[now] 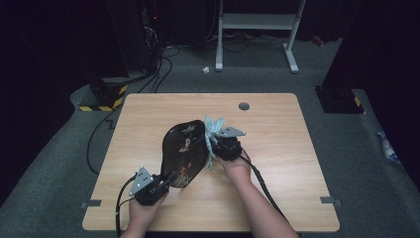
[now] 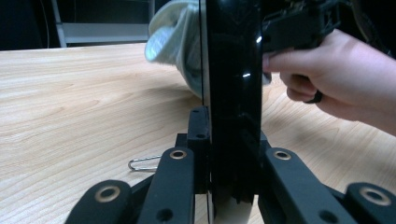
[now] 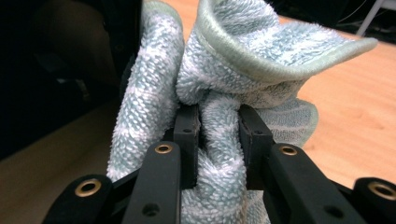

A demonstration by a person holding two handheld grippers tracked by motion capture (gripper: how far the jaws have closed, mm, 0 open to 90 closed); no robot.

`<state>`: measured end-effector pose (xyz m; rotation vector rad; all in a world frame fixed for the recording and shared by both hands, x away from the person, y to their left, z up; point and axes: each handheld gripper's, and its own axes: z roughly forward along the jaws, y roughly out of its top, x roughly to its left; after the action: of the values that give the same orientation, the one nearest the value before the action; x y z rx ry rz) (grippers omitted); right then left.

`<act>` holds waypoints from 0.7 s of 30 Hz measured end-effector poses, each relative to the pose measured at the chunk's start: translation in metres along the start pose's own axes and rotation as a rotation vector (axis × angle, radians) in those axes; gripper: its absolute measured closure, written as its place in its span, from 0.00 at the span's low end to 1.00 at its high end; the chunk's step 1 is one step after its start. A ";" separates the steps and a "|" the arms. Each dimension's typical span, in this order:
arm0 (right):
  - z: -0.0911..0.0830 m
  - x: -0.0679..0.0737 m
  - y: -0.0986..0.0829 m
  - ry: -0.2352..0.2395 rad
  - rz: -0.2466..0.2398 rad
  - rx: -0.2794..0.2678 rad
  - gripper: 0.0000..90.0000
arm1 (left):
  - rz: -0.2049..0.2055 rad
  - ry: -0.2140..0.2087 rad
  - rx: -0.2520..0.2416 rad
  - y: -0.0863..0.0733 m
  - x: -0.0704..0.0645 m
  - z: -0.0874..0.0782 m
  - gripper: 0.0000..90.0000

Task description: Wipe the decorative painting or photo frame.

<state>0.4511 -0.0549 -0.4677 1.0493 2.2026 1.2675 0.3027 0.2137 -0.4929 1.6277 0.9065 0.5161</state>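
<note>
In the high view, the table [image 1: 277, 148] loses its near edge at 6 o'clock to the person's forearms, which the frame cuts off. The painted figures on the black tray [image 1: 184, 151] are too small to tell. In the left gripper view the tray [image 2: 233, 93] runs out at 12 o'clock, hiding most of the towel [image 2: 175, 42]. In the right gripper view the towel [image 3: 233, 60] hides the tray's face; the dark blur at 9 o'clock cannot be made out.

Scanning everything now: no word, label, brand or number reads anywhere. The black tray [image 1: 184, 151] carries painted flowers and butterflies, no lettering, and the black-and-yellow hazard stripes [image 1: 101, 105] at ten o'clock carry no text.
</note>
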 end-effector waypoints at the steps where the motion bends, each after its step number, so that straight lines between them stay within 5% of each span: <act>1: -0.001 0.001 0.003 0.002 0.000 -0.009 0.81 | 0.001 0.000 0.000 0.000 0.000 0.000 0.88; 5: -0.002 0.006 0.011 -0.010 -0.035 -0.020 0.81 | -0.004 -0.004 0.002 0.000 0.001 0.000 0.88; 8: 0.002 0.003 0.008 0.004 -0.014 0.003 0.81 | -0.014 -0.012 0.005 0.000 0.001 0.001 0.87; 17: 0.018 0.004 -0.029 -0.007 0.036 0.130 0.83 | -0.006 -0.008 0.010 0.000 0.001 0.001 0.87; 21: 0.026 0.011 -0.044 -0.001 0.019 0.182 0.84 | -0.007 -0.001 0.012 0.000 0.000 0.001 0.87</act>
<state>0.4429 -0.0454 -0.5186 1.1398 2.3481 1.0893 0.3037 0.2132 -0.4933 1.6350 0.9152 0.5059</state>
